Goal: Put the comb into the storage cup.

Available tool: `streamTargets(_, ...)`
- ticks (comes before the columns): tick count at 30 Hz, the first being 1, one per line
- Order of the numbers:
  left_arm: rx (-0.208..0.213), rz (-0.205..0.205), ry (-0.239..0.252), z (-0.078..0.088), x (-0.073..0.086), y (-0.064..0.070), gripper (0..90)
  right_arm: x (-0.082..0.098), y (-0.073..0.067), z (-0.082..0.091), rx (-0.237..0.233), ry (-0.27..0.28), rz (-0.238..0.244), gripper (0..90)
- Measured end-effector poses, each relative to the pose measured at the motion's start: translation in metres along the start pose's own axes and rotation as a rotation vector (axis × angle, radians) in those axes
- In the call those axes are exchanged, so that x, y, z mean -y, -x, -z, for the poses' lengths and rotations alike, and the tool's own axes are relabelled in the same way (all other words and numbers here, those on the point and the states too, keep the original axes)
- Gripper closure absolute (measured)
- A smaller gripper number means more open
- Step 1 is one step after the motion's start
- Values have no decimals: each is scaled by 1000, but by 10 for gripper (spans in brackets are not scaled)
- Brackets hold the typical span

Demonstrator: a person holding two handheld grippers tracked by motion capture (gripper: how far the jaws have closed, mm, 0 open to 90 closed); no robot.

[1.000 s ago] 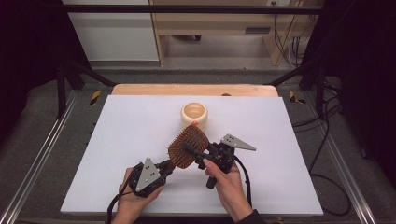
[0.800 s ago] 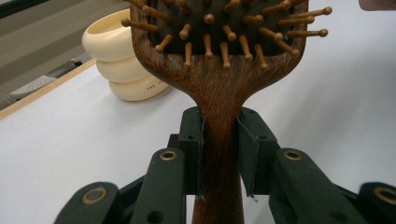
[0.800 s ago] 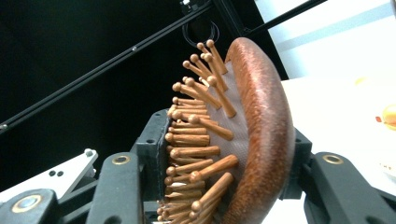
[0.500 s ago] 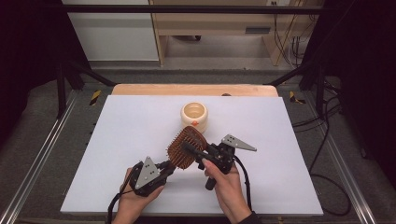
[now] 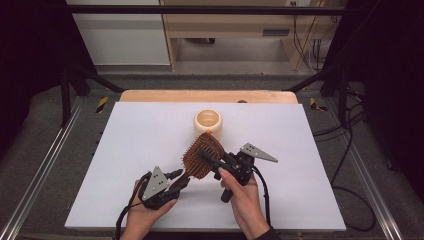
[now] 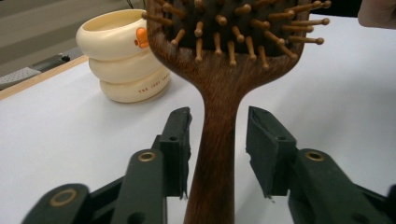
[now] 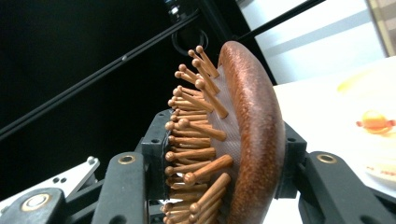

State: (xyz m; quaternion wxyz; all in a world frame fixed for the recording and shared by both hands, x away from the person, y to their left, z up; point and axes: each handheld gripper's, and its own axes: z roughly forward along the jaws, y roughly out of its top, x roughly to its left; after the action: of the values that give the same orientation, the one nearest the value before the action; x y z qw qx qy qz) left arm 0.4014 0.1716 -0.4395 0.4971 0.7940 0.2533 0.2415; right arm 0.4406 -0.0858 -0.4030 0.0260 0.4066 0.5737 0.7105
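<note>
The right gripper (image 7: 224,163) squeezes the head of the wooden hairbrush (image 5: 202,156), one jaw on the pins, one on the back. The left gripper (image 6: 218,140) has just been opening; its jaws stand apart beside the handle, one maybe brushing it. The brush hangs just in front of the cream cup (image 5: 208,121). The left gripper view shows tiny writing on the cup.

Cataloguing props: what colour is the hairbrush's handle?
Dark reddish-brown wood; the hairbrush handle shows best in the left gripper view.

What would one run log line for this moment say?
left gripper: just opened, off hairbrush handle | right gripper: clamps brush head | cup: on table
</note>
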Motion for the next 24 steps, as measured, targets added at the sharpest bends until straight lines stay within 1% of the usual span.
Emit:
streamTargets(1, 2, 1, 7, 0, 0, 0, 572, -2, 2, 2, 14, 12, 1, 518)
streamTargets(2, 2, 1, 7, 0, 0, 0, 562, -3, 4, 4, 18, 18, -3, 518)
streamTargets(3, 1, 9, 19, 0, 0, 0, 546, -5, 5, 5, 20, 24, -10, 518)
streamTargets(5, 1, 15, 28, 1, -1, 0, 532, -7, 7, 7, 27, 33, -13, 518)
streamTargets(9, -21, 39, 45, 3, -1, -4, 465, -11, 11, 12, 44, 52, -23, 517)
streamTargets(13, -56, 71, 69, 8, -1, -10, 406, -16, 18, 18, 68, 72, -26, 516)
streamTargets(17, -108, 96, 82, 11, 0, -17, 333, -21, 24, 24, 90, 93, -36, 516)
streamTargets(19, -140, 102, 83, 12, 0, -20, 294, -23, 26, 27, 99, 101, -39, 516)
streamTargets(20, -140, 102, 83, 12, 0, -20, 278, -24, 28, 28, 104, 106, -38, 516)
streamTargets(23, -170, 113, 96, 15, 2, -26, 233, -27, 31, 32, 118, 115, -42, 515)
streamTargets(24, -187, 115, 94, 16, 3, -29, 210, -28, 33, 33, 122, 119, -41, 515)
